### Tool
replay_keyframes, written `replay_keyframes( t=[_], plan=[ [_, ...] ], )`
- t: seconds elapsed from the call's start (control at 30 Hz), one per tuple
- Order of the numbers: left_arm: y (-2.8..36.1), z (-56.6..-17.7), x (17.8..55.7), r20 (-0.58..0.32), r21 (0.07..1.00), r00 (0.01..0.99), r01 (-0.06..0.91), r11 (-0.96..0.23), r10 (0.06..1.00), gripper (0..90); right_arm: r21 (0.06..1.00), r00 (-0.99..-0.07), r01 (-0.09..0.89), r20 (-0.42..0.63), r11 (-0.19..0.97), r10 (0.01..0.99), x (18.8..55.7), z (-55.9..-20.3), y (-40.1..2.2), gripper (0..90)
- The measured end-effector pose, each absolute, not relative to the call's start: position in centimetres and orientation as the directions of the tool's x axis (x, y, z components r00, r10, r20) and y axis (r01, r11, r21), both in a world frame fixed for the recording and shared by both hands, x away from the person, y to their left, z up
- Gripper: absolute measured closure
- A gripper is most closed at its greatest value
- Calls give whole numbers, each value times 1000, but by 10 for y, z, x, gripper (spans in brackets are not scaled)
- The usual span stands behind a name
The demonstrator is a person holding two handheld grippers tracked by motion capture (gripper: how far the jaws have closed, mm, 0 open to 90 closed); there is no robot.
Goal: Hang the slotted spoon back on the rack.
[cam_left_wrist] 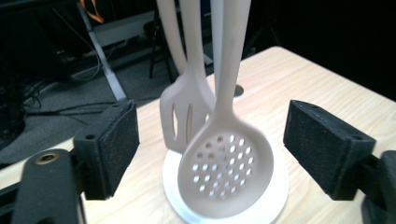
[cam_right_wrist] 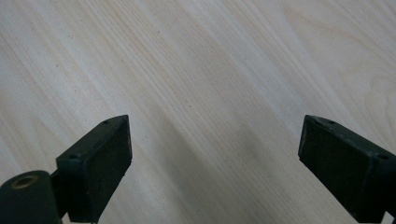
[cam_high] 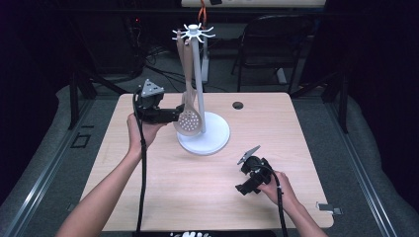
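A white utensil stand [cam_high: 198, 74] rises from a round base [cam_high: 212, 138] at the table's middle back. Two beige utensils hang from its top: a perforated spoon [cam_high: 188, 121] [cam_left_wrist: 226, 172] and, behind it, a slotted spatula [cam_high: 188, 96] [cam_left_wrist: 180, 119]. My left gripper [cam_high: 180, 114] [cam_left_wrist: 210, 135] is level at the spoon's bowl and open. The bowl hangs between and just beyond its pads, touching neither. My right gripper [cam_high: 242, 188] [cam_right_wrist: 212, 140] rests low near the table's front right, open over bare wood.
A round cable hole [cam_high: 237, 105] sits in the light wooden table [cam_high: 163, 197] behind the stand. A small metal clip [cam_high: 328, 207] lies at the front right corner. A dark chair [cam_high: 276, 39] stands beyond the far edge.
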State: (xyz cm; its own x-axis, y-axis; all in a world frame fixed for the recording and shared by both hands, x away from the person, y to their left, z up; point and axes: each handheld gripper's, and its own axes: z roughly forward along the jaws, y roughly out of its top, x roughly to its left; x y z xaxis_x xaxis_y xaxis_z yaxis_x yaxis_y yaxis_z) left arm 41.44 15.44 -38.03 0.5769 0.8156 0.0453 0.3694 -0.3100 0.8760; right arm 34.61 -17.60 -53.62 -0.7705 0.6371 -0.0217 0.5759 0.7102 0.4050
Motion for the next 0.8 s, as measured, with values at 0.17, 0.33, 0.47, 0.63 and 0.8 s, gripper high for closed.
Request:
replay_keyframes(
  t=[0.17, 0.33, 0.47, 0.63, 0.8],
  plan=[
    [172, -391, 404, 45, 864, 568, 392, -318, 822, 149, 405, -772, 572, -29, 714, 635, 346, -536, -176, 91],
    [194, -407, 392, -8, 849, 561, 441, -291, 828, 116, 405, -772, 574, -21, 711, 635, 346, -536, -176, 91],
    [209, -422, 383, -15, 834, 542, 470, -289, 840, 103, 407, -771, 576, -19, 709, 637, 346, -536, -175, 91],
    [221, -435, 375, -12, 809, 543, 499, -312, 840, 99, 407, -770, 576, -20, 709, 637, 346, -536, -175, 91],
    [235, -453, 363, -18, 780, 534, 536, -323, 845, 99, 403, -768, 576, -30, 711, 640, 346, -537, -175, 91]
  ],
)
